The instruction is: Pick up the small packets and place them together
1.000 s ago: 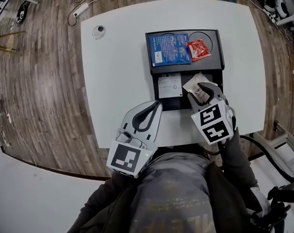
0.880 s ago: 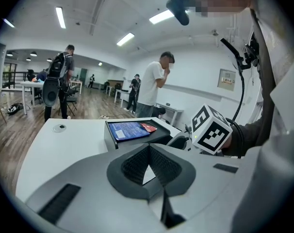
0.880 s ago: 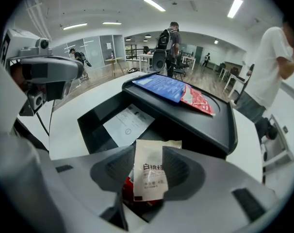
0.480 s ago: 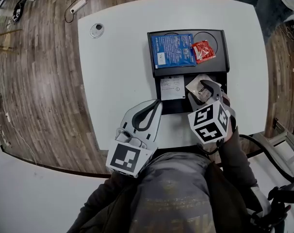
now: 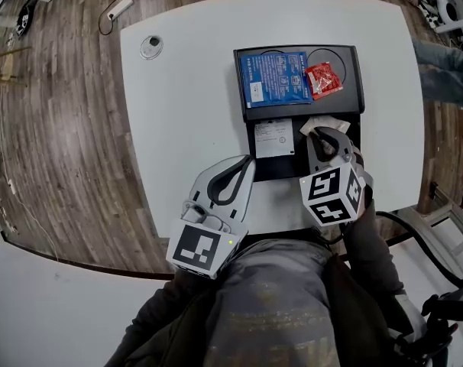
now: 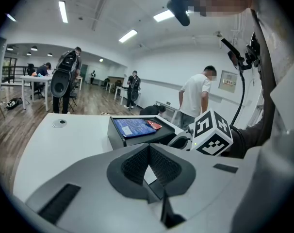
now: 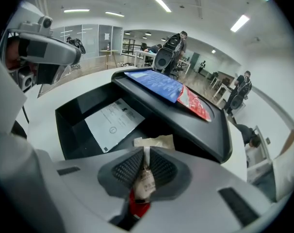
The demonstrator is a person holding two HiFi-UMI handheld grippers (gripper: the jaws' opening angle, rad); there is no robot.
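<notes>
L gripper (image 5: 247, 163): jaws pressed together, nothing btwn them, over white table (image 5: 178, 98), tips just beside near-left corner of black tray (image 5: 273, 168). Ahead & right of its tips, paper slip (image 5: 273, 138) lies flat in tray's lower bin. R gripper (image 5: 321, 134), right of slip, tilts down into same bin. Its jaws have just been closing and now pinch a small beige packet (image 7: 146, 176) w/ red end, crumpled top poking past tips. Beyond R tips, on upper shelf: blue packet (image 5: 271, 77), red packet (image 5: 322, 79) just beside it.

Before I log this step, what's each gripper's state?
Left gripper: closed, empty.
Right gripper: jaws have just been closing, now gripping a small packet.
</notes>
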